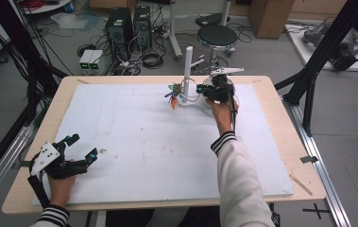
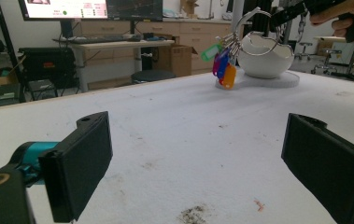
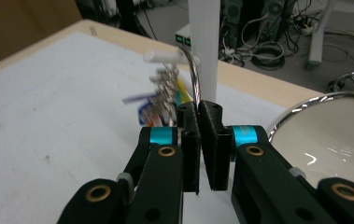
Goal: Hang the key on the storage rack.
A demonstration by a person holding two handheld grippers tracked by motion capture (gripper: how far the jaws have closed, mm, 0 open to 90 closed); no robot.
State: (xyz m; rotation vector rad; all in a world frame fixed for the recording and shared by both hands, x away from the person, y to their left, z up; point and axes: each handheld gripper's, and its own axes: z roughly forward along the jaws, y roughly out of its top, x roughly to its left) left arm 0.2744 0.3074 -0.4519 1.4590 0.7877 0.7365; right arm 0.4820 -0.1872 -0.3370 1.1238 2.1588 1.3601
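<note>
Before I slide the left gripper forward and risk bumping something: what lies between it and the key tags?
Nothing: in the left gripper view, bare, lightly stained white board runs from the open left gripper to the key tags.

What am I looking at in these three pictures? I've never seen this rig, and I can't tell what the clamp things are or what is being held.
No robot here: a person holds a two-jaw hand gripper in each hand at a table covered by a white board. The high view looks down from above the person. The other two come from cameras riding on each gripper, looking along its black jaws.

The left gripper rests near the person with its jaws wide apart and nothing between them. The right gripper reaches to the far side, its jaws shut on a metal key ring. That ring carries coloured key tags and loops over a peg on a white stand. A white bowl sits beside the stand.
</note>
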